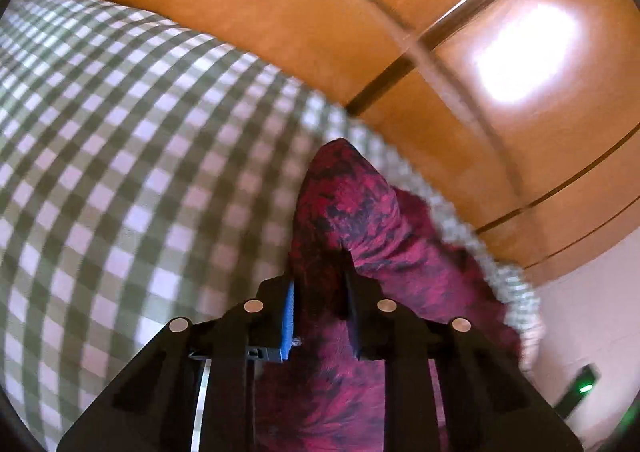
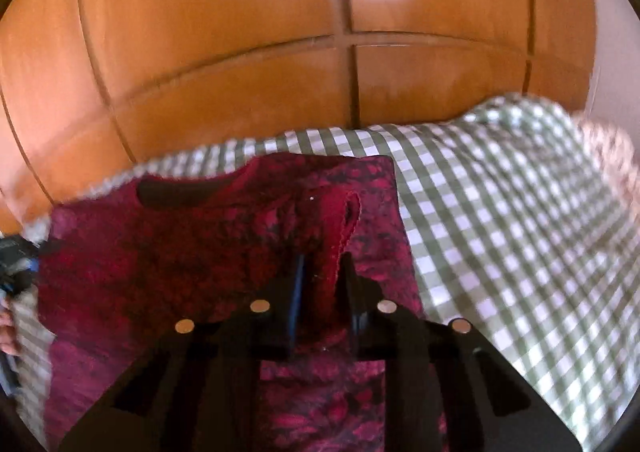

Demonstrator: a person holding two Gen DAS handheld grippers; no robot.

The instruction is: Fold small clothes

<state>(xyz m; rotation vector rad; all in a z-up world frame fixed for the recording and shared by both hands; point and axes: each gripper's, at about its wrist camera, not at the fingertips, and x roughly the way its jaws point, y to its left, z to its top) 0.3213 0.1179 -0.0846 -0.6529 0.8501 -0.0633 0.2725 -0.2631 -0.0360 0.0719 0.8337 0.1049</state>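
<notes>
A small dark red garment [image 1: 352, 196] with a black pattern lies on a green and white checked cloth [image 1: 120, 132]. In the left wrist view my left gripper [image 1: 319, 272] is shut on a bunched fold of it, and the fabric rises in a hump past the fingertips. In the right wrist view the garment [image 2: 180, 252] spreads wide, neckline toward the far edge. My right gripper [image 2: 323, 258] is shut on a raised strip of its hemmed edge. The left gripper [image 2: 16, 264] shows at the garment's left side, with a hand [image 2: 6, 332] below it.
The checked cloth [image 2: 500, 212] covers a bed-like surface, with bare cloth to the right of the garment. Glossy orange wooden panels [image 2: 240, 52] stand close behind its far edge. A dark device with a green light [image 1: 580, 388] sits low on the right by a pale wall.
</notes>
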